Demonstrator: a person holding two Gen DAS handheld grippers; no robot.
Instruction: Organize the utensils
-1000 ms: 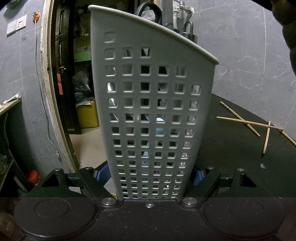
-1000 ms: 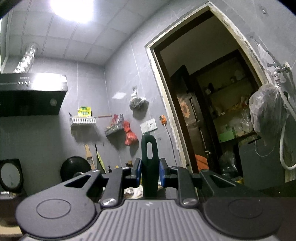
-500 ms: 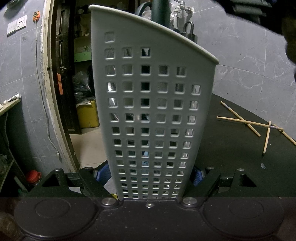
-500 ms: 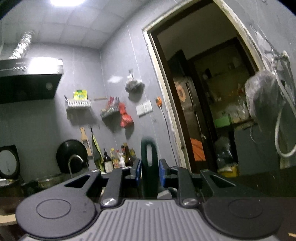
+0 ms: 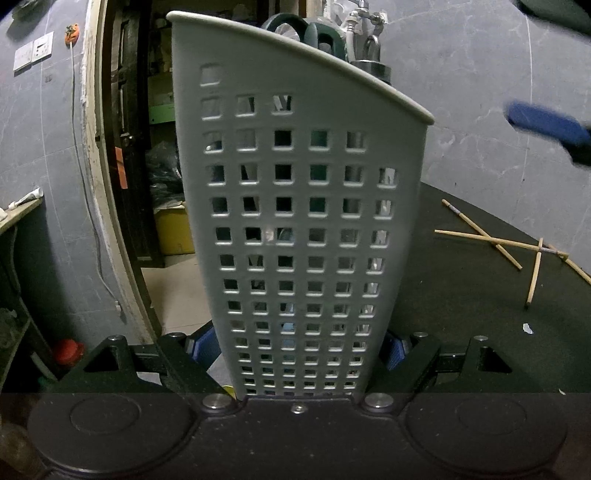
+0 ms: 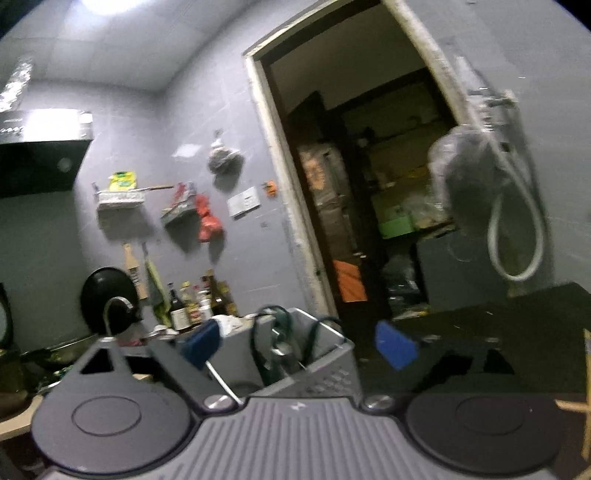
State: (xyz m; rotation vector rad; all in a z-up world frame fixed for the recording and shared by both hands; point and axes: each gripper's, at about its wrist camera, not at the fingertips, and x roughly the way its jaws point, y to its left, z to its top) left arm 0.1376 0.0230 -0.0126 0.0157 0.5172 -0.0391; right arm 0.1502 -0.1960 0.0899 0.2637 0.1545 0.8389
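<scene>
Grey marbled wall tiles and an open doorway back the left wrist view, where a dark tabletop (image 5: 461,295) carries the work. Left gripper (image 5: 301,350) is clenched on the base of the pale perforated caddy (image 5: 295,221), its blue pads pressed to both sides, holding it upright near the tabletop's left edge. Dark green handles (image 5: 310,31) and a metal handle loop (image 5: 371,48) poke above the caddy's rim, so several utensils look sorted already. Wooden chopsticks (image 5: 491,242) lie loose and crossed toward the right edge of the tabletop, well apart from the caddy; I judge these are what is left to gather. Against the earlier frame, a second green handle top now shows above the rim, and a blurred blue pad of the other gripper (image 5: 546,127) appears at the upper right

Kitchen wall, range hood and the same doorway fill the right wrist view. Right gripper (image 6: 299,347) is released, its jaws opening wide with nothing between them, hovering just above the caddy's open top (image 6: 314,354). Green handles stand inside it. A second ago this gripper pinched a green handle between its pads; now that utensil is in the caddy, and the view sits lower, showing bottles and the caddy
</scene>
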